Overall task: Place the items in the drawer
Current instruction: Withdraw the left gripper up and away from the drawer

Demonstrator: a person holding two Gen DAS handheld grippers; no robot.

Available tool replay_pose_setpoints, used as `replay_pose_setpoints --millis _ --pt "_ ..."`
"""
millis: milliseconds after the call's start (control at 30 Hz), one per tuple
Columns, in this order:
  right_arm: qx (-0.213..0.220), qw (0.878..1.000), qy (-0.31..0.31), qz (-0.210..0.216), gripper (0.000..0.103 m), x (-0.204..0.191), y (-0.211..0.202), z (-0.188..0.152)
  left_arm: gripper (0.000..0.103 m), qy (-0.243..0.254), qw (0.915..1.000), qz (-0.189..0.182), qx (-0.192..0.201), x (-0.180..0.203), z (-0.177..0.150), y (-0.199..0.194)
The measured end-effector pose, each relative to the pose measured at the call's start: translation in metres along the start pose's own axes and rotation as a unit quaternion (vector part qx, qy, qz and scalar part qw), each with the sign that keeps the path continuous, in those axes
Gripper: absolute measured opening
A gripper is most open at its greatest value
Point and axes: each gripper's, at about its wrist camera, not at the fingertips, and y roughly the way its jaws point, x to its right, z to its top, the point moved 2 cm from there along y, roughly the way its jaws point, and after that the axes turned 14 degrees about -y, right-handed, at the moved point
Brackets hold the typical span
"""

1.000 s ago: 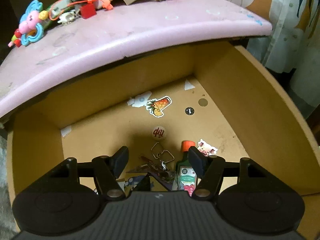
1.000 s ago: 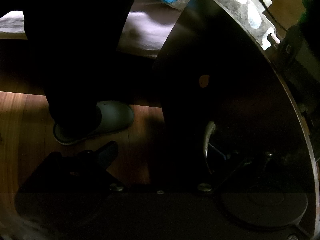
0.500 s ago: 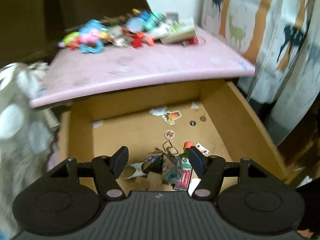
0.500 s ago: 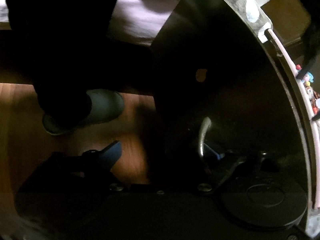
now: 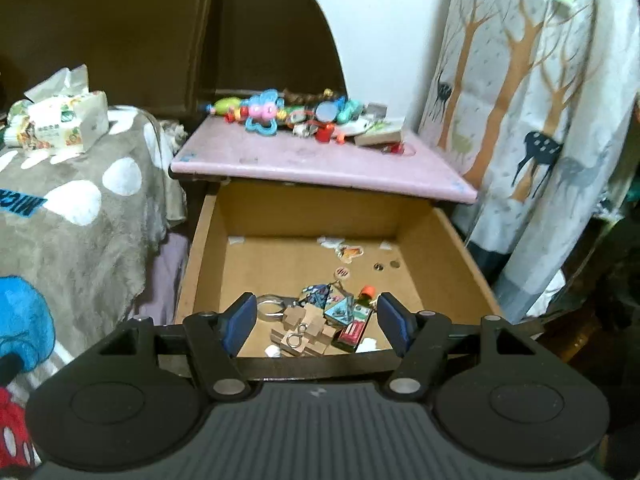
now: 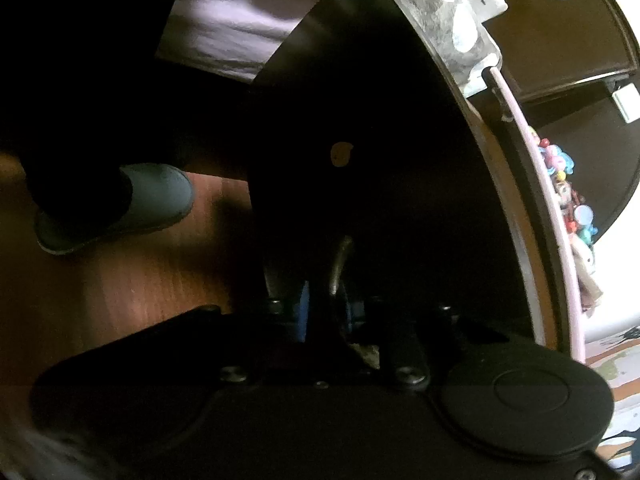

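While the drawer (image 5: pixel 452 240) stands open, two claws are at work.
In the lower middle of the frame the left claw (image 5: pixel 318 322) is apart and empty over the keychains (image 5: pixel 328 308) inside; the right claw (image 6: pixel 326 312) is closing on the dark drawer handle (image 6: pixel 340 260).

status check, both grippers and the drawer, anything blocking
Left gripper open, empty, above open brown wooden drawer. Right gripper closing around curved metal drawer handle. Nothing blocking.
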Motion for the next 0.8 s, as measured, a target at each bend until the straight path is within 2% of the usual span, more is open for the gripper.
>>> replay_pose_setpoints --millis 167,300,500,667,800 --pt "-0.025 1.0 0.01 -0.006 0.009 0.003 0.001 0.002 0.066 0.022 0.9996 -0.011 0.017 -0.002 -0.017 -0.012" --pt "-0.034 0.999 -0.012 -0.016 0.006 -0.001 0.0 0.003 0.066 0.042 0.9987 -0.015 0.025 -0.005 -0.025 -0.011" --pt "-0.048 0.998 -0.004 -0.04 0.004 0.009 -0.006 0.005 0.066 0.013 0.9988 -0.034 0.032 -0.016 -0.02 -0.009" --pt "-0.048 0.998 -0.004 -0.034 0.003 0.013 -0.007 0.002 0.066 -0.023 0.9978 -0.051 0.035 -0.027 -0.015 -0.008" --pt "-0.044 0.998 -0.001 -0.039 0.002 0.017 -0.007 0.001 0.066 -0.041 0.9973 -0.049 0.035 -0.033 -0.013 -0.003"
